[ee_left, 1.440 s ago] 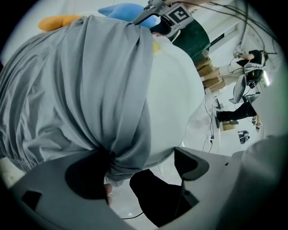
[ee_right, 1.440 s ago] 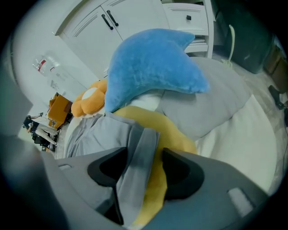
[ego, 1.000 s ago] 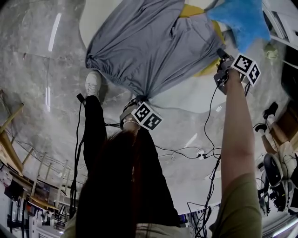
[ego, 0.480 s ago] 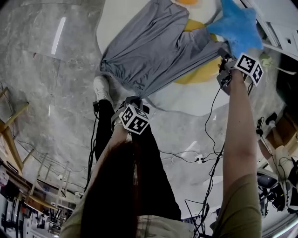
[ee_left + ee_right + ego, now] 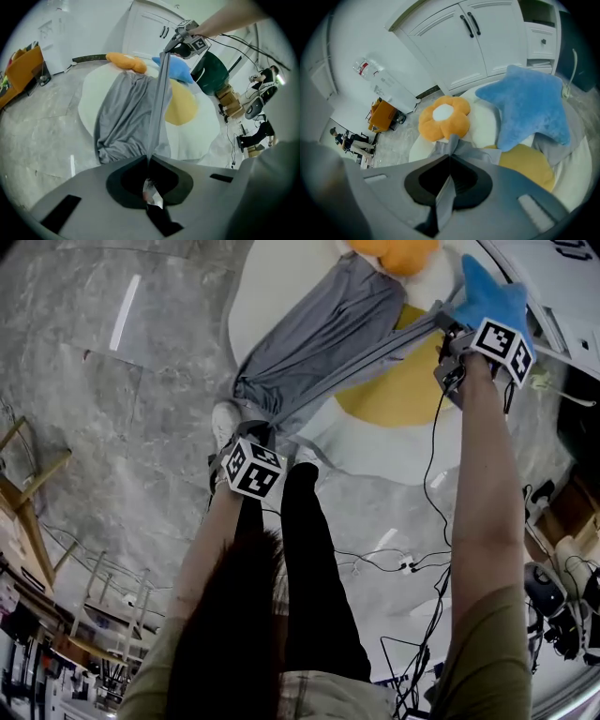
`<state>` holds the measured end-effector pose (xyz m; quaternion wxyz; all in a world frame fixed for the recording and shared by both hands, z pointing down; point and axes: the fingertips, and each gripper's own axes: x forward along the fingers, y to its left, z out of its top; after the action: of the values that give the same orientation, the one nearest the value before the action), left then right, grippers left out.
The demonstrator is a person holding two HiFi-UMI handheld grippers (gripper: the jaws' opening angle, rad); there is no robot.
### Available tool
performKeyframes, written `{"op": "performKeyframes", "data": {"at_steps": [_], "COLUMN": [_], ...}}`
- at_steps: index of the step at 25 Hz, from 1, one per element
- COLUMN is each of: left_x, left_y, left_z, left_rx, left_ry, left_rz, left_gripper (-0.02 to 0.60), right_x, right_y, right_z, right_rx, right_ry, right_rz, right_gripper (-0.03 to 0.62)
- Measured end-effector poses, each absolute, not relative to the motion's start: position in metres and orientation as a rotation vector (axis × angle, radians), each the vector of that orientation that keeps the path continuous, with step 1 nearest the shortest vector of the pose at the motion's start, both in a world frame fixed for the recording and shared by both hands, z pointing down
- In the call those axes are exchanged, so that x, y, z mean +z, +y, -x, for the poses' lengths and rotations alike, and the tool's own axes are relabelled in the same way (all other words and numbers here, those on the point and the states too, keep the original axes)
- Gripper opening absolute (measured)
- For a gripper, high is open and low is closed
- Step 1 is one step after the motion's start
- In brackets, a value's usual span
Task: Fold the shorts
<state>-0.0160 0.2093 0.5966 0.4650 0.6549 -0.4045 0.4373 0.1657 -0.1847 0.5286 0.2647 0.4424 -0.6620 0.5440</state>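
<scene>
Two ends of the grey shorts point(image 5: 319, 343) are sitting in your jaws: you are clamping the left gripper point(image 5: 149, 160) shut on the near end and the right gripper point(image 5: 450, 157) shut on the far one. One edge is stretching taut between them while the slack cloth is draping onto the white mat point(image 5: 272, 287) beside its yellow yolk point(image 5: 394, 395). A blue star point(image 5: 529, 110) and an orange flower point(image 5: 443, 117) are lying beyond.
</scene>
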Motion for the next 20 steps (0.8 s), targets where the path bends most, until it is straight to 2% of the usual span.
{"op": "performKeyframes", "data": {"at_steps": [9,20], "left_x": [0.626,0.687], "left_y": [0.191,0.181], "left_z": [0.102,0.149], "left_rx": [1.066,1.106], "left_ry": [-0.974,-0.879], "left_rz": [-1.545,-1.525], "left_gripper": [0.015,0.015], "right_x": [0.561,0.641], "right_y": [-0.214,-0.226], "right_z": [-0.060,0.008], "right_rx": [1.404,1.366], "right_ry": [-1.786,-1.727], "right_rz": [-1.094,-1.063], "right_gripper": [0.011,0.011]}}
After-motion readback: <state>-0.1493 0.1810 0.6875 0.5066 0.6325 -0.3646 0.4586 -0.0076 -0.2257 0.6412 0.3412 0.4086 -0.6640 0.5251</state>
